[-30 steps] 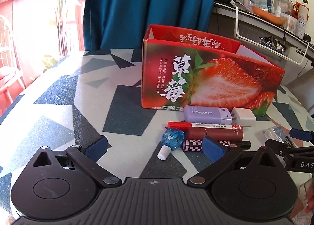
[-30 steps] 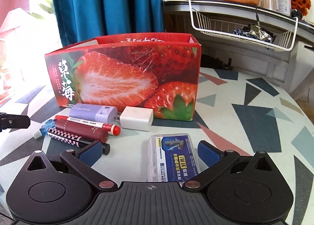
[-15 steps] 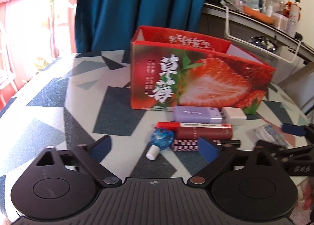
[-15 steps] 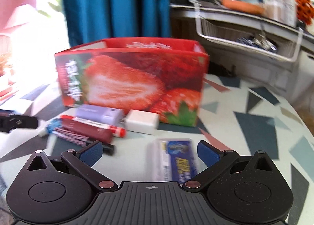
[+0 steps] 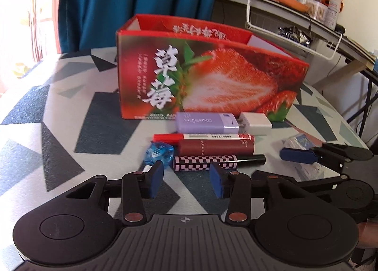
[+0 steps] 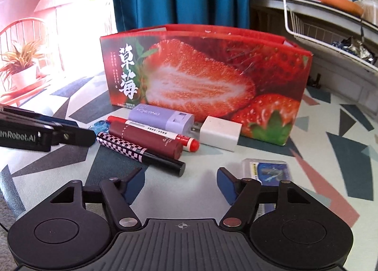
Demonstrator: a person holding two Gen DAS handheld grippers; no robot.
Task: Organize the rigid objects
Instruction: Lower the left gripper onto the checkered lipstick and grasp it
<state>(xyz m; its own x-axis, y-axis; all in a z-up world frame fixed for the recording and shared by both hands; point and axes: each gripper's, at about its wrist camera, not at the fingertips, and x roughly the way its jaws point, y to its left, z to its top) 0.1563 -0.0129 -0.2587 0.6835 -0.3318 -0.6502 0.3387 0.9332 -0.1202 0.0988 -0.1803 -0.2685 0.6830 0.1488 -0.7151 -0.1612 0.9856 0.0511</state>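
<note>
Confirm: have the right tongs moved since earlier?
Yes. Against the strawberry box, the right tongs have shifted left; the clear case now lies beside their right finger. Jaws have just been closing, nothing between them.

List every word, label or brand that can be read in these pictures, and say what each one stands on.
"草莓": large white characters on the front of the strawberry box.
"enRobotAI", its start cut off: on the left gripper as the right wrist view shows it.
Purple case: a pale brand word, upside down, too blurred to spell.
Fine print on the box, the red marker, the dark red tube and the clear plastic case: too small to read.
</note>
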